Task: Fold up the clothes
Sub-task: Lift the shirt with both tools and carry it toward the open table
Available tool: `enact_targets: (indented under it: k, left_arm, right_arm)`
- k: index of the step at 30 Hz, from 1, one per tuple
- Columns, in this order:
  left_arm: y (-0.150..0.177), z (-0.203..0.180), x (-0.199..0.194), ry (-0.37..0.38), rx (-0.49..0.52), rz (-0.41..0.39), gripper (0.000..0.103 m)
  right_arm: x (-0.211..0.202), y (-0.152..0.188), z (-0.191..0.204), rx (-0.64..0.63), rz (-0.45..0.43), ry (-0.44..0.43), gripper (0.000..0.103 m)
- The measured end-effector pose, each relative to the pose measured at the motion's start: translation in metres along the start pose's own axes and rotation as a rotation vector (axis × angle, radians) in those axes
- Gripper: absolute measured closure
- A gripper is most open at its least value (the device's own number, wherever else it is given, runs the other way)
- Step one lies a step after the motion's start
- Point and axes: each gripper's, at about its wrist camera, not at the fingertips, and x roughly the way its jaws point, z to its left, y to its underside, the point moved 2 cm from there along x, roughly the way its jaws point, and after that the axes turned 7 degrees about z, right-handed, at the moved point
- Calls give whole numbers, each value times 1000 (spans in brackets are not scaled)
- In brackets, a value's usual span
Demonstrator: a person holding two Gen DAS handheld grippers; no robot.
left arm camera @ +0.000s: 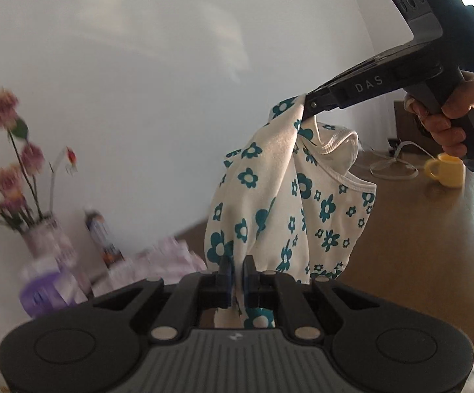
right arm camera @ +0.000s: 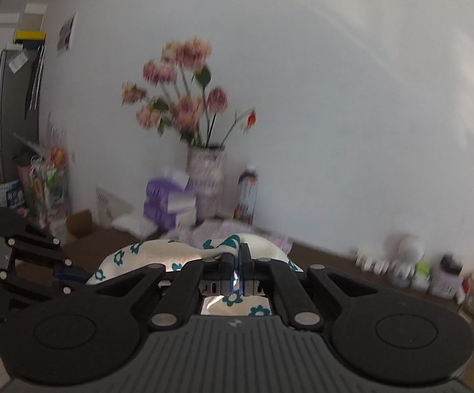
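**Floral garment held aloft between two grippers**

At the bottom centre of the left wrist view, left gripper pinched tight on a lower edge of the floral garment, cloth trapped between the blue pads. Higher, toward the upper right of the same frame, right gripper clamped on a bunched upper corner, gripped by a hand. Between the two holds, white cloth with teal flowers hanging crumpled in the air, ribbed neckline drooping open at centre right, clear of the wooden table. Bottom centre of the right wrist view, same cloth draped over the closed fingers.

Farther off: yellow mug at right with a white cable beside it; blurred flower vase and purple boxes against the white wall.

Likely risks: small pinches slipping if pulled taut, dropping one corner; garment spread unevenly because the grips sit on bunched fabric rather than true corners; hem sweeping the mug if lowered toward the right side of the table.
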Motion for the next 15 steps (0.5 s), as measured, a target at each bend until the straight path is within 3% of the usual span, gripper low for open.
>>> enact_targets:
  k: [2, 5, 11, 14, 15]
  left_arm:
    - [32, -4, 16, 47, -50, 91, 98]
    - [74, 1, 30, 56, -131, 186, 98]
    - [114, 16, 34, 43, -249, 244, 97]
    - [122, 16, 30, 51, -283, 260, 92]
    - [124, 16, 28, 54, -295, 265, 89]
  right_arm:
    - [19, 38, 6, 18, 97, -42, 101]
    - [48, 84, 20, 59, 188, -117, 101]
    - [81, 124, 50, 135, 236, -260, 100]
    - [81, 137, 57, 160, 263, -313, 90]
    - [79, 141, 56, 172, 265, -331, 79]
